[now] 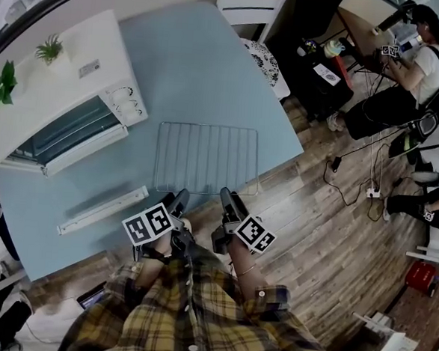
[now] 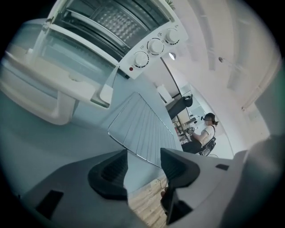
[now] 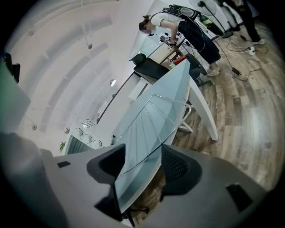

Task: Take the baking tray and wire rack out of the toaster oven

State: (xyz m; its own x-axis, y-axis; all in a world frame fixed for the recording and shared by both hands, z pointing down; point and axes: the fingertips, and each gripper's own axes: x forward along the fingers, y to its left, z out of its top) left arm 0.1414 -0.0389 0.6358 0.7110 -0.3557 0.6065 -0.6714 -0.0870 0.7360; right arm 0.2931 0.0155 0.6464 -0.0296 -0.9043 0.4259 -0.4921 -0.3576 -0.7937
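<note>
Now the silver wire rack (image 1: 207,159) is lying on the pale blue worktop (image 1: 212,73); left gripper (image 1: 180,197) and right gripper (image 1: 226,194) are hovering beside it, jaws released.

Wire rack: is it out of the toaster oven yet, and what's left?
Done: the wire rack lies flat on the table, clear of the toaster oven, whose door is open. In hand: nothing. The left gripper and right gripper are both open at the rack's near edge. Left: the baking tray. I can't tell whether it is out.
</note>
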